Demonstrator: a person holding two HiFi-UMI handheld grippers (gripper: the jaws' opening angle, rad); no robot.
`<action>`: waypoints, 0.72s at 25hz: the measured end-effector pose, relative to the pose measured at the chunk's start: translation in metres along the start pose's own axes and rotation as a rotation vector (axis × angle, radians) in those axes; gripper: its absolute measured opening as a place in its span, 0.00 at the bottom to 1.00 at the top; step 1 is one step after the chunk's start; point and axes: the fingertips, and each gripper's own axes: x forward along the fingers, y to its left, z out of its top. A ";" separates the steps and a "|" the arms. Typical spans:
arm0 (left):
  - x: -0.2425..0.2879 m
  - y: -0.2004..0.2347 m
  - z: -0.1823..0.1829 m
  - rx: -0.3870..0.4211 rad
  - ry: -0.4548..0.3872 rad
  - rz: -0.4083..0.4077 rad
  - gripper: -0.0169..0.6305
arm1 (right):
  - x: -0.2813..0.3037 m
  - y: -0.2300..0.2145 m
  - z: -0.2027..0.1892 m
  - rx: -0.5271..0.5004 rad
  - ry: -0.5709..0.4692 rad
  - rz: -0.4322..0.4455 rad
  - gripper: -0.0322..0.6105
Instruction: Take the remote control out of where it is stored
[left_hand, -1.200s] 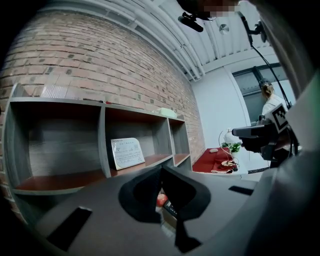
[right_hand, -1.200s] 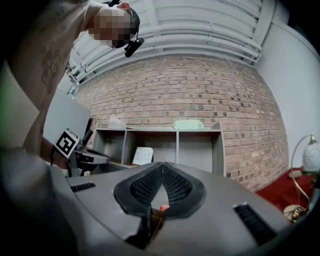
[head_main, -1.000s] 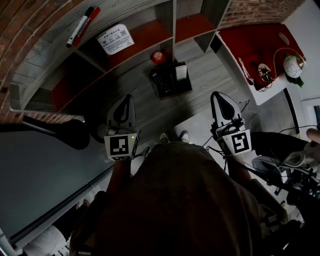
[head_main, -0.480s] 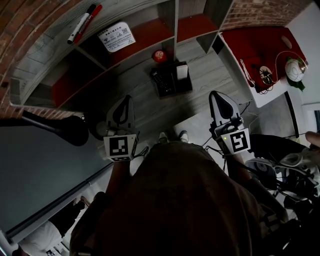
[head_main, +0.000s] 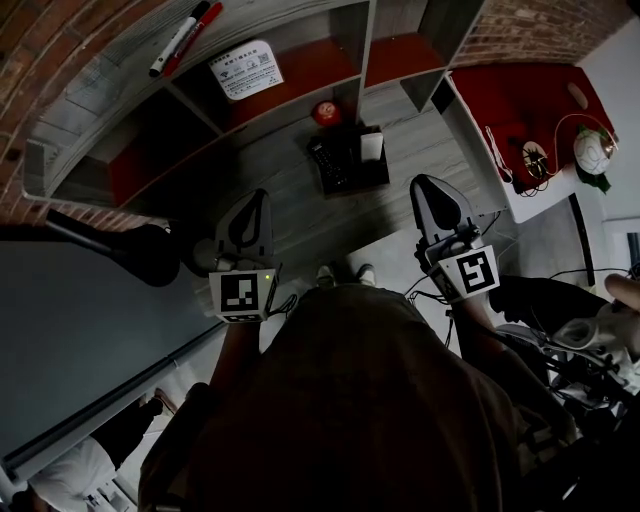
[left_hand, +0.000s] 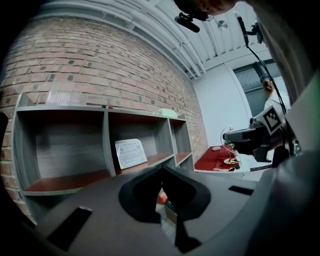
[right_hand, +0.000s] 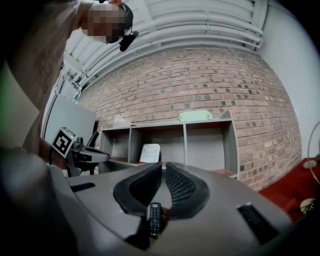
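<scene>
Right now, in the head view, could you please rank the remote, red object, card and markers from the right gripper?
1. Remote, in black tray, nearest right gripper.
2. Red object, behind tray.
3. Card, standing in shelf.
4. Markers, atop shelf, far left.

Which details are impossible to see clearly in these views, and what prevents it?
Print on the white card: too small, head view.
How the black remote control sits in its black holder: small and dark, head view; the right gripper covers the holder in the right gripper view.
What the small red round object is: too small, head view; half hidden by the left gripper, left gripper view.
</scene>
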 end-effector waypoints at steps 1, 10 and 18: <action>0.000 0.000 0.000 -0.001 -0.001 0.001 0.04 | 0.004 -0.001 -0.001 0.013 0.004 0.005 0.07; -0.009 0.002 -0.004 0.008 0.001 0.003 0.04 | 0.054 0.000 -0.036 -0.008 0.104 0.060 0.23; -0.011 0.004 -0.002 0.020 -0.006 -0.001 0.04 | 0.106 0.023 -0.101 -0.035 0.282 0.115 0.35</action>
